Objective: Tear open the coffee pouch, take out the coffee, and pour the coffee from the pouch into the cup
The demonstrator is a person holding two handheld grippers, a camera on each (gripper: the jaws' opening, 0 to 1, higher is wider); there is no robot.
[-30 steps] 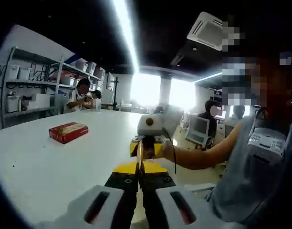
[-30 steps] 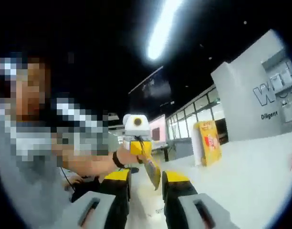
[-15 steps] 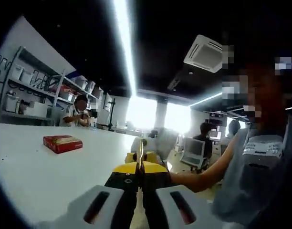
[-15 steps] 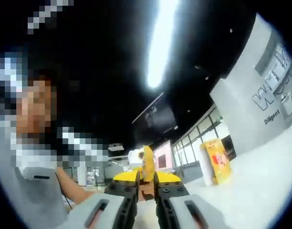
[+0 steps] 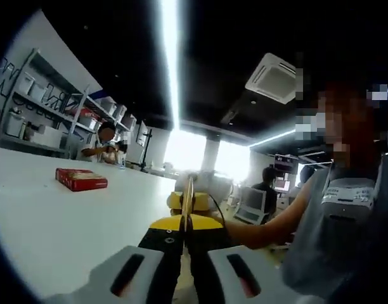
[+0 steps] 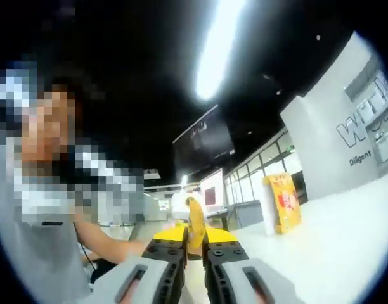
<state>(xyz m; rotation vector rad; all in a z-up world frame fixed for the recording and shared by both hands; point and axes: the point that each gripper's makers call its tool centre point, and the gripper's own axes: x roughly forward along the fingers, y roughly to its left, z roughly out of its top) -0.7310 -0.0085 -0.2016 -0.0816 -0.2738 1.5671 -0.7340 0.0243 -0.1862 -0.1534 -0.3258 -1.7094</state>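
Above white table [image 5: 67, 221], both jaws closed on coffee pouch [image 5: 188, 204] edges

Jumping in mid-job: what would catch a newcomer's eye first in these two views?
First the thin yellow coffee pouch, seen edge-on and pinched by the left gripper and right gripper, each with its jaws closed on it. Next, the red box lying flat on the white table, and the tall yellow package standing upright in the right gripper view.

The yellow coffee pouch [image 5: 189, 197] [image 6: 195, 229] stands edge-on and upright (thin, seen nearly side-on), pinched between both tongs above the worktop [image 5: 48, 221].
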